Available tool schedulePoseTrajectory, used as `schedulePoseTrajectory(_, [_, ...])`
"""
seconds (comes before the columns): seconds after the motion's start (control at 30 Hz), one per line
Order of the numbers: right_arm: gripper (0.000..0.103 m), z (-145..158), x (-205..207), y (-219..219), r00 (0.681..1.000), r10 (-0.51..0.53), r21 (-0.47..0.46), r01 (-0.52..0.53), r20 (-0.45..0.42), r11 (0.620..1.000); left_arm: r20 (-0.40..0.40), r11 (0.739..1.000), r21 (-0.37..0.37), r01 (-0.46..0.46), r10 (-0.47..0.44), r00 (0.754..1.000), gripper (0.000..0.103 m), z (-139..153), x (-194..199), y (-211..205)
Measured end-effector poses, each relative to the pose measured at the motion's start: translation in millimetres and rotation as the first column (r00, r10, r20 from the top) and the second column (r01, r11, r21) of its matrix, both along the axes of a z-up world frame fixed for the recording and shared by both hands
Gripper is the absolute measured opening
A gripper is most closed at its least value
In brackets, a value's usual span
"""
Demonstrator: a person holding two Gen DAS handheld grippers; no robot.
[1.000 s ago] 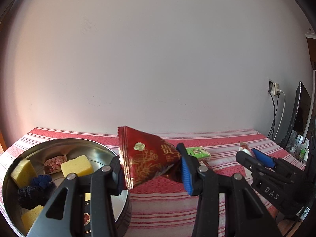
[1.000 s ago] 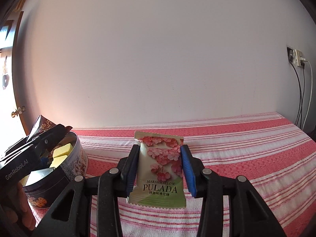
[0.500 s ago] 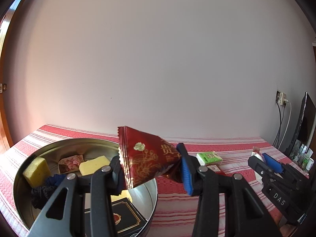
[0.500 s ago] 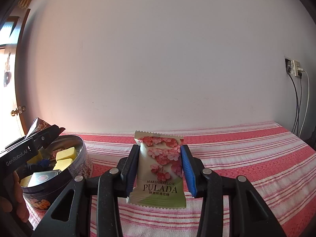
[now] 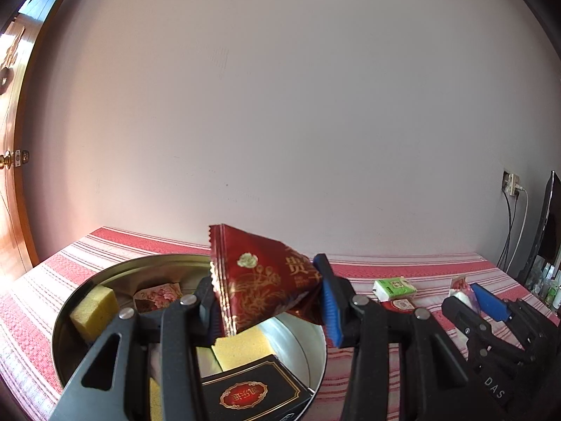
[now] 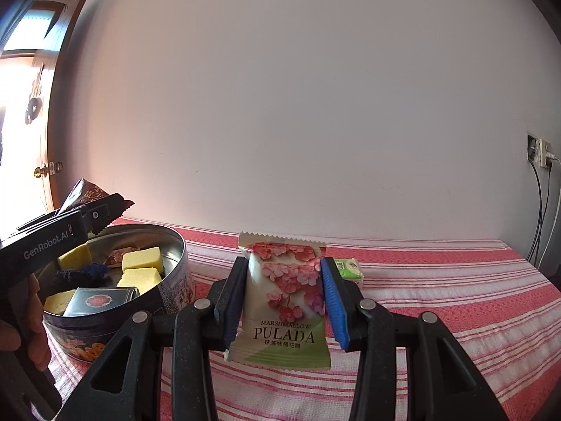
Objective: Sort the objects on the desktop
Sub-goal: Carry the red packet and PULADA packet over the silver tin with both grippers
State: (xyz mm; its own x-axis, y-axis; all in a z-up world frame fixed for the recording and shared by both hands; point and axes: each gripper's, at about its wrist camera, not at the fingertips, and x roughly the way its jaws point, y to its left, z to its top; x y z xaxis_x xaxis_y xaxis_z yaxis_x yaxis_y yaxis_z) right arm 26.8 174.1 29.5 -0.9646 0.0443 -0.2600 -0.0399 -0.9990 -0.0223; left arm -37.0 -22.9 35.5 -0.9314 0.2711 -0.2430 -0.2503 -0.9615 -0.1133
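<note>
While hanging over the round tin [image 5: 70,319] at its 12 o'clock side, left hand-held gripper [image 5: 268,301] clamped on red packet [image 5: 259,280] (drop seemingly next). Right hand-held gripper [image 6: 282,298] pinching marshmallow packet [image 6: 284,298], tin at 9 o'clock. Calls for releasing, then carrying across.

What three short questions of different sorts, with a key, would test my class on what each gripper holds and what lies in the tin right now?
1. True or false: the left gripper holds the dark red packet above the round tin.
2. Multiple choice: the right gripper is shut on A) a yellow sponge block, B) the PULADA marshmallow packet, C) the green tissue pack.
3. Fill in: inside the tin lie yellow sponge blocks and a ____ box with a red and gold emblem.

Key: 1 true; 2 B; 3 black.
</note>
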Motion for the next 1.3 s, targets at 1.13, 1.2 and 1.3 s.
schedulePoseTrajectory(1.13, [0.045,21.8,-74.4,-149.5,0.982,0.181,-0.068,-0.184,-0.052,0.981,0.182,0.911,0.018,-0.412,0.402,0.897,0.044,-22.4,-36.4,-99.8])
schedulePoseTrajectory(1.2, [0.045,20.5,-77.5,-146.4,0.983,0.177,-0.065,-0.18,-0.045,0.982,0.182,0.906,0.003,-0.423,0.415,0.891,0.044,-23.5,-36.5,-99.9])
schedulePoseTrajectory(1.3, [0.045,17.3,-83.5,-141.9,0.983,0.18,-0.073,-0.181,-0.019,0.981,0.183,0.905,-0.006,-0.425,0.419,0.889,0.044,-24.3,-36.5,-100.8])
